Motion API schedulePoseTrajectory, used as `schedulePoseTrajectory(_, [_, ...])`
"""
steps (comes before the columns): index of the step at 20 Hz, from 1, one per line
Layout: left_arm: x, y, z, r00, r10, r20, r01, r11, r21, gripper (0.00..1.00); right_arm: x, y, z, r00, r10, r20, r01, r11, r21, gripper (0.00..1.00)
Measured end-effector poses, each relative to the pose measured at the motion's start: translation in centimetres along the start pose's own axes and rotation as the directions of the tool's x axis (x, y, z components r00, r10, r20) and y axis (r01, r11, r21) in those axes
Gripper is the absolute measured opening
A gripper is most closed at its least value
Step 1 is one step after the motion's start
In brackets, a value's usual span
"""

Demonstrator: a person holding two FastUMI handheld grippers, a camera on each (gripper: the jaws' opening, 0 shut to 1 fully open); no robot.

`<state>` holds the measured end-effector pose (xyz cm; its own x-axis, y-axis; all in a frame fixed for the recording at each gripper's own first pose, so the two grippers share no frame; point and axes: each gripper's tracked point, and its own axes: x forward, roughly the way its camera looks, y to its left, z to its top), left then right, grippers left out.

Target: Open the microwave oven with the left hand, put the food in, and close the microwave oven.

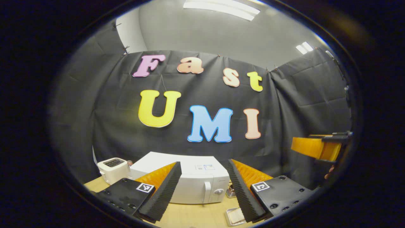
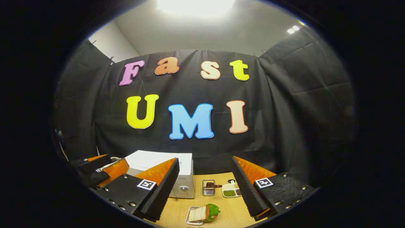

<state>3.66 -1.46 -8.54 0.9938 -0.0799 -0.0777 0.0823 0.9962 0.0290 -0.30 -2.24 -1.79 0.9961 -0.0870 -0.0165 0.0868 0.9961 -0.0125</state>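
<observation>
While the left gripper (image 1: 202,193) hovers spread wide with nothing between its fingers, the white microwave (image 1: 190,180) sits at twelve o'clock just beyond them, door closed, a toaster (image 1: 112,169) at its nine o'clock. Likewise released, the right gripper (image 2: 204,193) hangs above the wooden table (image 2: 227,209); the sandwich (image 2: 202,212) on its small tray lies at six o'clock between the fingers, the microwave at eleven.

Black cloth (image 2: 284,110) hangs in creased panels as the booth's wall on 3 sides, clipped along its top edge. Above it rise a grey wall (image 1: 205,34) and a paler white wall (image 1: 131,31). Ceiling lights (image 1: 221,8) glow overhead. A light wooden bench (image 2: 221,205) stands below.
</observation>
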Motion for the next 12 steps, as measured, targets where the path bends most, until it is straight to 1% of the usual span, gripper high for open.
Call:
schedulePoseTrajectory(4, [4.6,-1.8,-8.1,0.992,-0.042,-0.123,0.041,0.999,-0.006,0.96,1.6,-1.5,-1.0,1.000,-0.002,-0.023,0.002,1.000,-0.004,0.98])
schedulePoseTrajectory(6, [7.0,-2.1,-11.6,0.984,-0.031,-0.174,0.034,0.999,0.013,0.96,2.7,-2.3,-1.8,0.999,0.010,-0.043,-0.010,1.000,0.007,0.98])
schedulePoseTrajectory(9, [11.0,-2.3,-16.9,0.964,-0.009,-0.265,0.020,0.999,0.038,0.96,4.3,-3.9,-2.6,0.998,0.010,-0.060,-0.009,1.000,0.025,0.98])
schedulePoseTrajectory(10, [12.4,-2.3,-18.3,0.958,0.000,-0.288,0.012,0.999,0.040,0.97,4.9,-4.4,-3.2,0.997,0.010,-0.073,-0.008,1.000,0.024,0.98])
schedulePoseTrajectory(12, [14.4,-2.1,-20.6,0.944,0.019,-0.329,-0.012,1.000,0.022,0.95,6.0,-5.3,-4.0,0.995,0.021,-0.098,-0.018,0.999,0.030,0.98])
